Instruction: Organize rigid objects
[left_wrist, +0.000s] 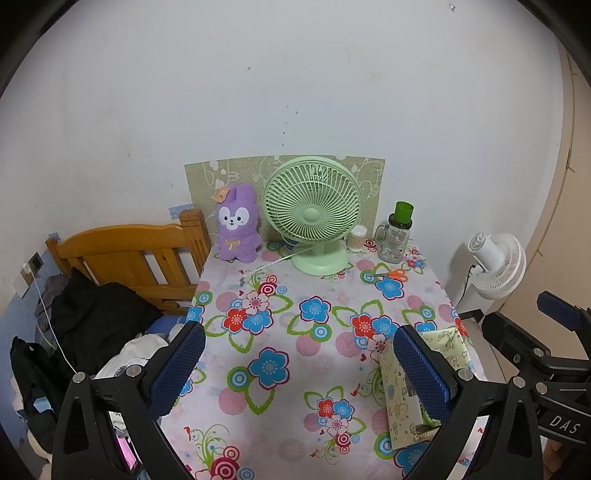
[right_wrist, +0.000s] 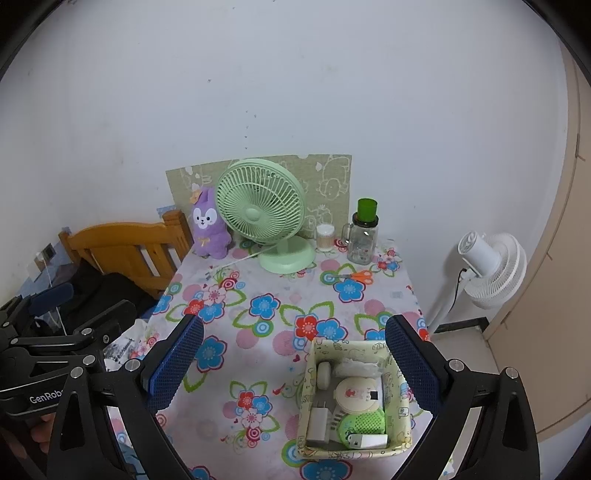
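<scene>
Both the left gripper (left_wrist: 299, 369) and right gripper (right_wrist: 293, 363) hover with jaws spread wide, empty. The orange-handled scissors (right_wrist: 356, 276) lie beyond the patterned storage box (right_wrist: 312, 369), near the glass jar (right_wrist: 362, 242); a careless reach could topple it.

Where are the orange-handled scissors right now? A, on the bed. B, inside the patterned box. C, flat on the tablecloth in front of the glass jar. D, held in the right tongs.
C: the scissors lie flat on the floral tablecloth, just in front of the glass jar, well away from the patterned box.
</scene>
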